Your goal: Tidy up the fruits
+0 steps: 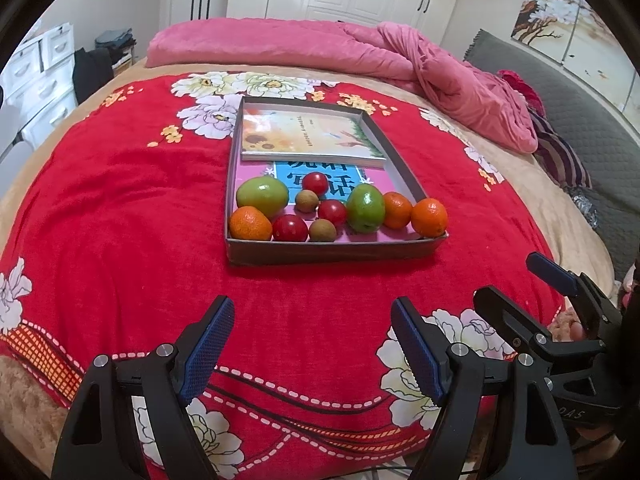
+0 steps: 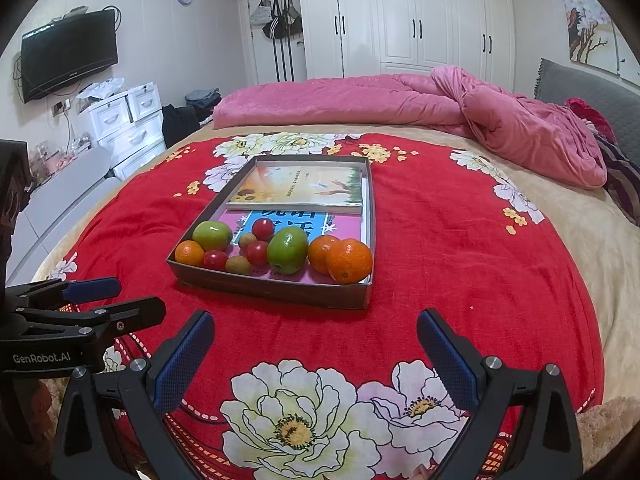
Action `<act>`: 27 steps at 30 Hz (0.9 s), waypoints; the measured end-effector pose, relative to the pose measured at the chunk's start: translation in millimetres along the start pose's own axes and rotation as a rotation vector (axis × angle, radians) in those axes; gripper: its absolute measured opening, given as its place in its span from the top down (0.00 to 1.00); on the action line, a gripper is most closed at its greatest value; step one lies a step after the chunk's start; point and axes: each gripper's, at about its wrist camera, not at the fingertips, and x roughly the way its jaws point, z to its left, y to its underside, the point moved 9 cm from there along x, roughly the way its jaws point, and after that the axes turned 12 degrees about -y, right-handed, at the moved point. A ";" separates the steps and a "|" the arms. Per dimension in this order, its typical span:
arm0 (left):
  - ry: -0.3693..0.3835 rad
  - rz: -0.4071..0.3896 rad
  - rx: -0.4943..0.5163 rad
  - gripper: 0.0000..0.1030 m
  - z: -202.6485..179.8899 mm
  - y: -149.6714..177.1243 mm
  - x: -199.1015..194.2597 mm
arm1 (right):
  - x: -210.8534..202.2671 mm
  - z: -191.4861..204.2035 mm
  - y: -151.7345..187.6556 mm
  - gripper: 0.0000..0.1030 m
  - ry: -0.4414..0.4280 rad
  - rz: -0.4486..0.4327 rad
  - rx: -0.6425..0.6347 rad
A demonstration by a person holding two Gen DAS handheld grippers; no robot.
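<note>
Red flowered blanket [image 1: 120, 200] fills the left wrist view, where the left gripper [image 1: 312, 354] stands wide and empty, short of the fruit [image 1: 362, 208] in the box [image 1: 336, 250]; in the right wrist view the right gripper [image 2: 316, 358] stands equally wide and empty.

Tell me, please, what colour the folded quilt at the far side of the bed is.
Pink: the quilt shows best in the right wrist view.
</note>
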 end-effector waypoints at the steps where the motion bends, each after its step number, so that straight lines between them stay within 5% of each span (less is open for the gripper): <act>1: 0.001 0.000 0.000 0.21 -0.3 0.0 0.0 | 0.0 -0.2 0.1 0.01 0.001 0.000 -0.001; 27: 0.004 -0.015 0.016 0.21 -5.6 -1.5 -4.4 | 2.0 -2.6 -0.7 0.01 0.004 0.002 -0.005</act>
